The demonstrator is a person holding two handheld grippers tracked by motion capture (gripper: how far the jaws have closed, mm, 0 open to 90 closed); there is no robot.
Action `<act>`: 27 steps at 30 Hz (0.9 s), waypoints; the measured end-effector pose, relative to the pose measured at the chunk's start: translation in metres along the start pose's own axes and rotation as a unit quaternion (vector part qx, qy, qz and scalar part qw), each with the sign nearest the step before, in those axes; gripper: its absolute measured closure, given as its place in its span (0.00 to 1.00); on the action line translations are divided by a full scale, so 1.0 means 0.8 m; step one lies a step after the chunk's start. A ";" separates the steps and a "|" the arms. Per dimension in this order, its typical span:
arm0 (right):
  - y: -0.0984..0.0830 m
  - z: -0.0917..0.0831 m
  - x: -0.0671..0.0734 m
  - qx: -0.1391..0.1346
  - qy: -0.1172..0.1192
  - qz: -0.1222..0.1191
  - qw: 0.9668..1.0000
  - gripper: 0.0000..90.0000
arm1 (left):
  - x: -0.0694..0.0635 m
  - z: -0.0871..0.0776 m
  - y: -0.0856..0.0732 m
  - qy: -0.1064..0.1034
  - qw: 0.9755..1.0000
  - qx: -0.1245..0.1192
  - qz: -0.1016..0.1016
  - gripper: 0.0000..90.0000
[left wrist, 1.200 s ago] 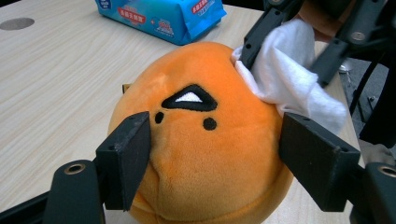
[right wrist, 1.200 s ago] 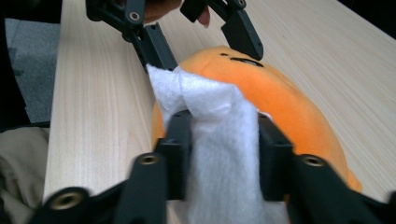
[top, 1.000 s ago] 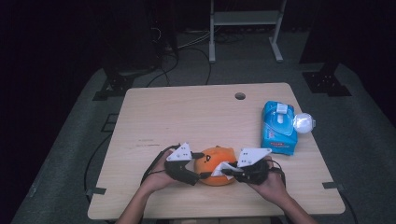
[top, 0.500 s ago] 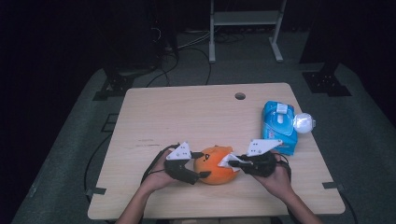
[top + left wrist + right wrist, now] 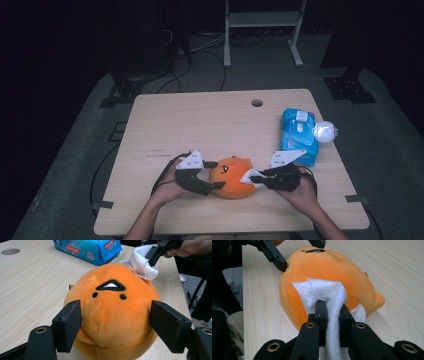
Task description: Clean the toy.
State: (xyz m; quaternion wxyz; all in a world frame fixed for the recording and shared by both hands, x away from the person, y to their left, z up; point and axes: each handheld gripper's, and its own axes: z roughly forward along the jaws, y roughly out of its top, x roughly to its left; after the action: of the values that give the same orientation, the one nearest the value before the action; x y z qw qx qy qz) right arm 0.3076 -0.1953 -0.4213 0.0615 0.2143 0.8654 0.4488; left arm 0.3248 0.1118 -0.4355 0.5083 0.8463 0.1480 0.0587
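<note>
A blue wipes pack (image 5: 298,136) lies on the bench (image 5: 200,125) to the far right of your work, with a white ball (image 5: 325,132) touching its right side; nothing blocks you. The plush (image 5: 231,177) sits near the bench's near edge: round, orange, with two dot eyes and a small black mouth. Your left gripper (image 5: 214,174) has its jaws clamped on the plush's sides. Your right gripper (image 5: 253,178) has its jaws pinched on a white wipe (image 5: 324,293), pressed against the plush.
</note>
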 end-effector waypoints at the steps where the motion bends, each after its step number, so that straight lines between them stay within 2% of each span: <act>1: 0.001 0.000 0.001 -0.001 -0.002 0.000 1.000 0.91 | 0.000 0.002 0.000 0.002 1.000 0.003 0.001 0.30; 4: 0.014 0.005 0.012 -0.010 -0.005 -0.016 1.000 0.91 | 0.004 0.007 0.000 0.003 1.000 -0.001 -0.007 0.30; 6: 0.022 0.011 0.019 -0.017 0.008 -0.023 1.000 0.91 | 0.005 0.009 0.001 0.003 1.000 -0.002 -0.011 0.30; 9: 0.029 0.021 0.025 -0.009 0.005 -0.039 0.999 0.91 | 0.007 0.008 -0.001 0.004 1.000 0.000 -0.012 0.30; 12: 0.025 0.018 0.019 -0.012 0.013 -0.031 0.999 0.91 | 0.011 0.005 -0.003 0.004 1.000 -0.003 -0.018 0.30; 16: 0.014 0.010 0.011 -0.007 0.005 -0.023 1.000 0.91 | 0.015 0.003 -0.005 0.005 1.000 -0.004 -0.026 0.30; 18: 0.002 0.001 0.002 -0.004 0.006 -0.005 1.000 0.91 | 0.015 0.004 -0.005 0.005 0.999 -0.010 -0.030 0.30; 21: -0.001 -0.005 0.001 -0.002 0.002 0.000 1.000 0.91 | 0.016 0.006 -0.003 0.009 0.999 -0.010 -0.032 0.30; 24: 0.009 -0.002 0.010 -0.007 -0.002 -0.013 1.000 0.91 | 0.015 0.010 0.000 0.012 0.999 -0.006 -0.030 0.30; 27: 0.023 0.010 0.024 -0.013 0.009 -0.031 0.999 0.91 | 0.012 0.015 0.005 0.014 1.000 -0.008 -0.024 0.31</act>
State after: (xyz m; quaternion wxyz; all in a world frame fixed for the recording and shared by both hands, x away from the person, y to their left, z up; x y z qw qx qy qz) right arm 0.2989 -0.1719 -0.4092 0.0700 0.1827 0.8659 0.4603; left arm 0.3375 0.1029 -0.4384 0.5139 0.8378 0.1747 0.0590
